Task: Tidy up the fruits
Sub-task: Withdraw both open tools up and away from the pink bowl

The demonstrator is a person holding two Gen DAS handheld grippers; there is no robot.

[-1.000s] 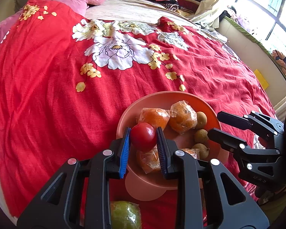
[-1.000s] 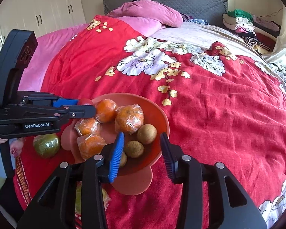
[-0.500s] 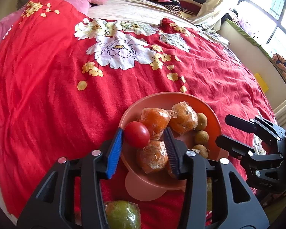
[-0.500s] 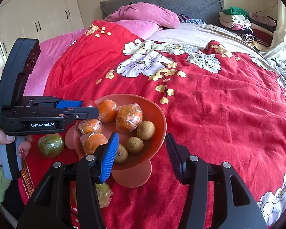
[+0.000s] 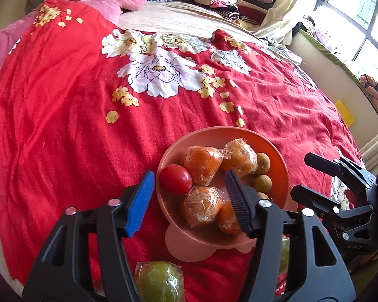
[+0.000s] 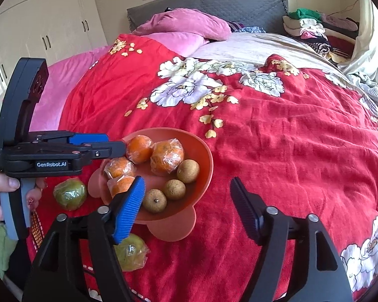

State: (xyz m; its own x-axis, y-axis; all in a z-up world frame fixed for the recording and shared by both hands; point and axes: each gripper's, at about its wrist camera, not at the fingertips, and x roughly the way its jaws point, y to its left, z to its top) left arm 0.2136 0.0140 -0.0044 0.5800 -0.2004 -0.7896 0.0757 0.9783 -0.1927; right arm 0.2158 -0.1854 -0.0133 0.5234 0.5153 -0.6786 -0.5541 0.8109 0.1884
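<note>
A red quilt (image 5: 63,125) carries the bowl (image 5: 277,156), placed near both grippers for easy loading. Inside lie wrapped oranges (image 5: 204,161), brown fruits (image 6: 187,171) and a tomato (image 5: 176,179). Wrapped green fruits (image 5: 158,281) lie outside, likely next. The left gripper (image 5: 189,196) is spread above the tomato; the right gripper (image 6: 187,201) is spread, empty.

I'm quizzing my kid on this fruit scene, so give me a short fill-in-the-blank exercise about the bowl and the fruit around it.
1. The red tomato lies inside the ____ bowl.
2. The left gripper is ____, holding nothing.
3. The number of small round brown fruits in the bowl is ____.
4. The green fruits lie on the ____ bedspread, outside the bowl.

Missing words: orange; open; three; red
</note>
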